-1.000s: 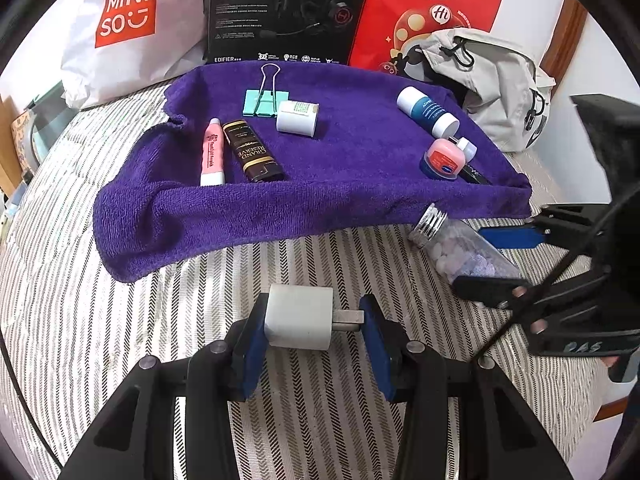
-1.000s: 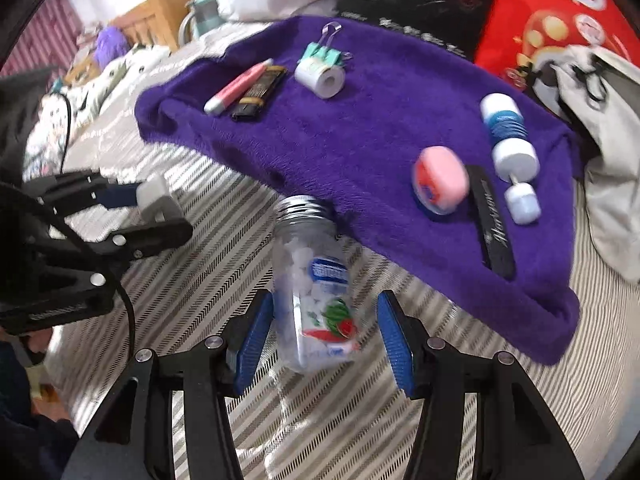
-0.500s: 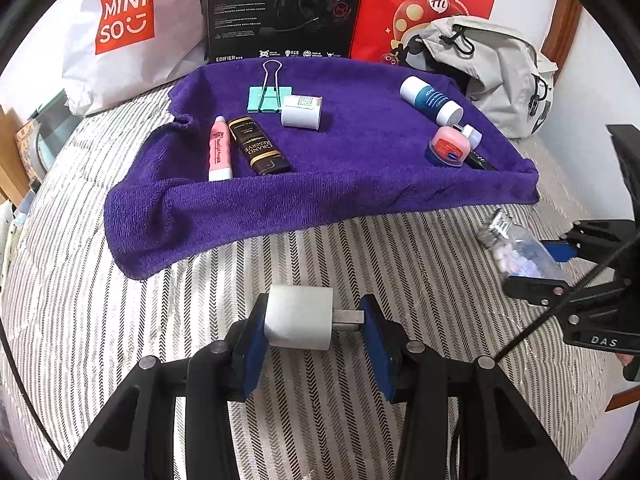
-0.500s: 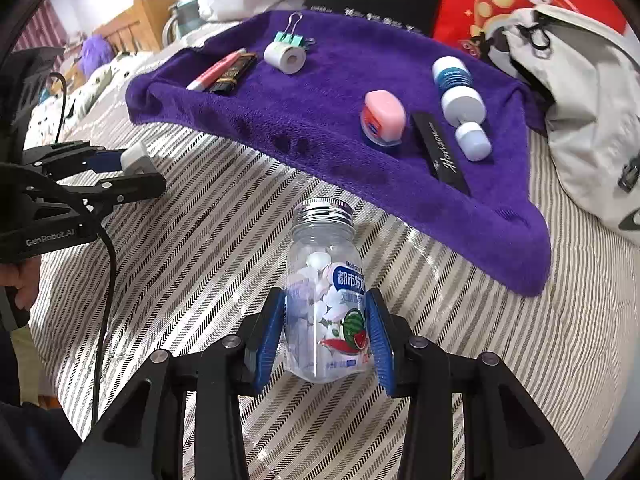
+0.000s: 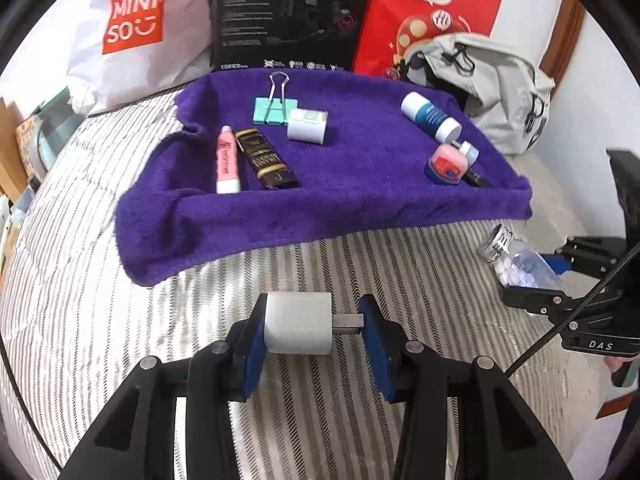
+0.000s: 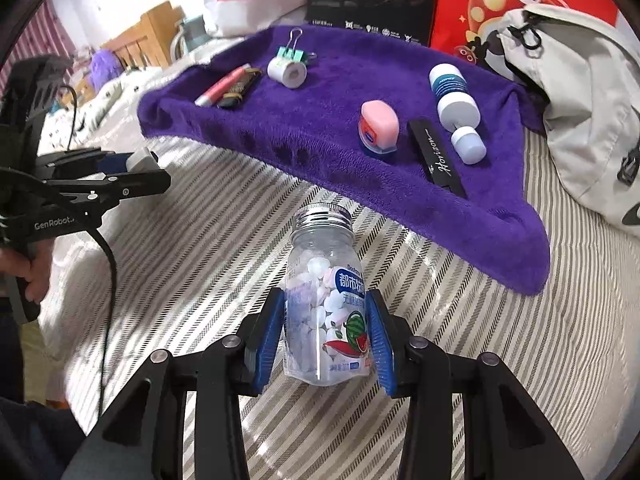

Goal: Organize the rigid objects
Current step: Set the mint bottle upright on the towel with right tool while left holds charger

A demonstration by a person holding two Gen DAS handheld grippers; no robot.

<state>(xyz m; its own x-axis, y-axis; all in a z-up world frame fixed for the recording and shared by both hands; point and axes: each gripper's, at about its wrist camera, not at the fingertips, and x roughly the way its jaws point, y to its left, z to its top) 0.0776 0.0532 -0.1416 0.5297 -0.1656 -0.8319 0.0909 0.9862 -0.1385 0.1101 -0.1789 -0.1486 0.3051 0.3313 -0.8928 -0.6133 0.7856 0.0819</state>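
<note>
Both Grippers Loaded Short of the Towel

Meanwhile, the right gripper (image 6: 326, 334) clamps a clear candy bottle (image 6: 326, 304), cap toward the purple towel (image 6: 332, 128) just ahead; the left gripper (image 5: 312, 326) pinches a white charger plug (image 5: 299, 323), equally near.

Both wrist cameras sit low over the striped bedspread (image 5: 360, 264), looking forward along their fingers at the purple towel (image 5: 360, 200) (image 6: 320, 128), which both views share.
</note>
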